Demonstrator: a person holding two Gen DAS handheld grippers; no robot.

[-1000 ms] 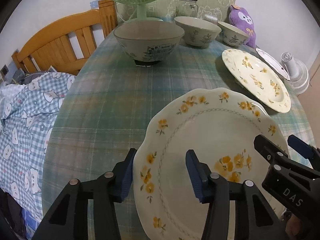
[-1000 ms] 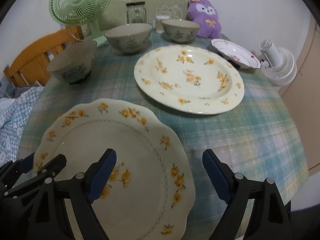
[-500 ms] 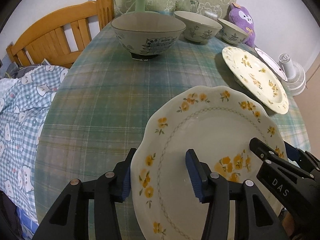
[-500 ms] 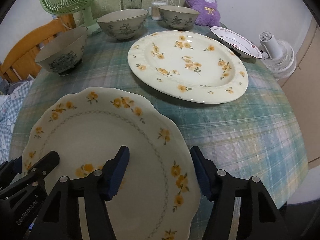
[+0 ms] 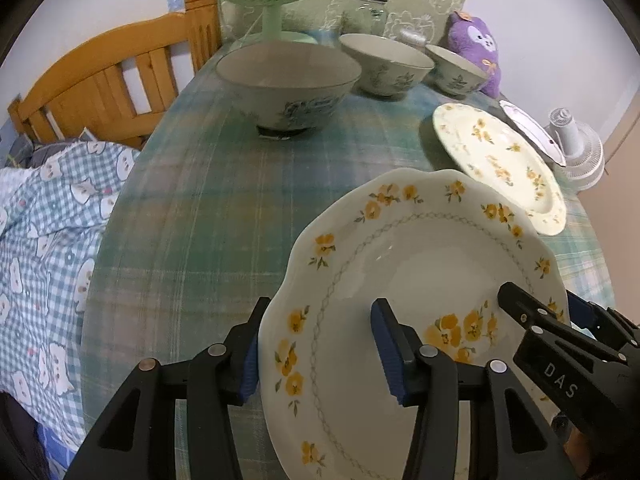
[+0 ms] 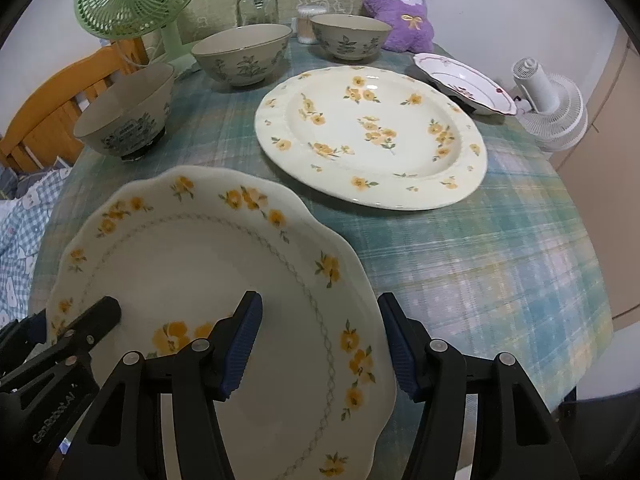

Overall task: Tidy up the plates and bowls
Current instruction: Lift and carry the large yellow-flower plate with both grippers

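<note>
left claw (image 5: pixel 316 344): pinching plate (image 5: pixel 420 280) rim | right claw (image 6: pixel 320 344): pinching other rim | plate: between both claws, off table | tip: keep level, set on big plate (image 6: pixel 372 136) ahead

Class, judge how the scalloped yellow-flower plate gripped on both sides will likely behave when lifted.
The scalloped plate looks like glazed ceramic: probably rigid, breakable and slippery. The left gripper and right gripper hold opposite rims, so it should stay level.

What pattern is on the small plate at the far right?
White with a thin red rim line and small red flowers on the small plate, clearest in the right wrist view.
</note>
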